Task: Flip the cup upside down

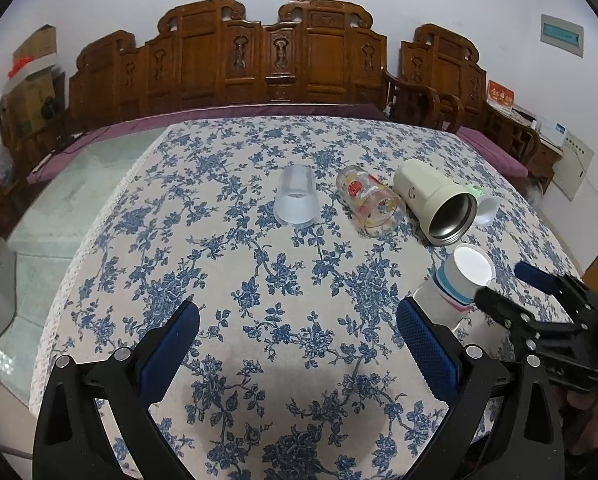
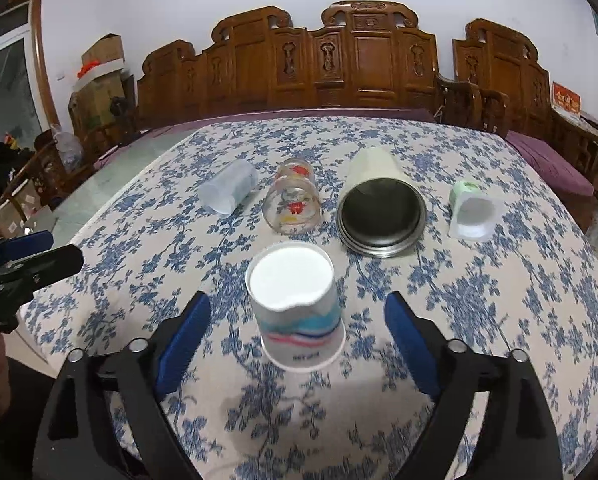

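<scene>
the paper cup (image 2: 297,306) stood mouth-down on the surface (image 2: 479,320) between the right hand-held gripper (image 2: 297,334) fingers — spread apart, not touching it, apparently to leave it standing. the left hand-held gripper (image 1: 297,334) hung open, empty.

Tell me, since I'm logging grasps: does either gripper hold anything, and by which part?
Nothing is held. The right gripper is open, its pads clear of the upside-down striped white paper cup between them. The left gripper is open over bare floral tablecloth.
</scene>
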Demonstrator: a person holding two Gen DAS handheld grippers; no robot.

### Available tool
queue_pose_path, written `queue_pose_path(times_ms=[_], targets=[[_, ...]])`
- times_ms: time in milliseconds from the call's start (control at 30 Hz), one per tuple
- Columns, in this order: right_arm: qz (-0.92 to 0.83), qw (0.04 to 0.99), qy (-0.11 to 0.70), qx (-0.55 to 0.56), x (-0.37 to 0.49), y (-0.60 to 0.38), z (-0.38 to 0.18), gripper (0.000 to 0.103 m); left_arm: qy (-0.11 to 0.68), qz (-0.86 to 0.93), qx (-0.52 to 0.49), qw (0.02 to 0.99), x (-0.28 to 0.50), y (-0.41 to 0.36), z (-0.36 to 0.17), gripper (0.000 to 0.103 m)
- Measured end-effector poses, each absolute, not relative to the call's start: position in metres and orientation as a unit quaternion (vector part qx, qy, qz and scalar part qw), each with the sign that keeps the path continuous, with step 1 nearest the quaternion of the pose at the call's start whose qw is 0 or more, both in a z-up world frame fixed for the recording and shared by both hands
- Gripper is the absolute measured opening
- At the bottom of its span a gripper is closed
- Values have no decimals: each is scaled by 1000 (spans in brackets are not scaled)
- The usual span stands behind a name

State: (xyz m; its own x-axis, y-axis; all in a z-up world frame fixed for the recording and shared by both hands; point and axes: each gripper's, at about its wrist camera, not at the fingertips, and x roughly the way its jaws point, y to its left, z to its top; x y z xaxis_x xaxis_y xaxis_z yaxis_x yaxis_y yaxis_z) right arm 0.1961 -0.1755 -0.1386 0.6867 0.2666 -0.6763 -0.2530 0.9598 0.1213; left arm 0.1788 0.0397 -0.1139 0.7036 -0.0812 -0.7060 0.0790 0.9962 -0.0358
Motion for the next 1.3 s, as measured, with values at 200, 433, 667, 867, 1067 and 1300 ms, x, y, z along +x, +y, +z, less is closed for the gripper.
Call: queue_pose_path(times_ms=[200, 433, 667, 867, 1067, 1300], targets=[[130, 918, 373, 24, 178, -196, -133, 100, 379, -35, 15, 925, 163, 24, -105, 95], [116, 920, 373, 32, 156, -221, -122, 100, 384, -32, 22, 922, 141, 8, -101, 95], [113, 924, 362, 42, 134, -235, -101, 100, 371, -31, 35, 927, 119, -8, -85, 95], [116, 935, 332, 44, 108, -240, -70, 100, 346, -36, 38, 937, 95, -16, -60, 95], [120, 949, 290, 33, 83, -241, -33, 100, 308, -39, 30, 950, 69, -21, -28, 95], [124, 961, 247, 31, 56, -241, 3, 100, 266, -34, 26, 963, 42, -24, 4, 95]])
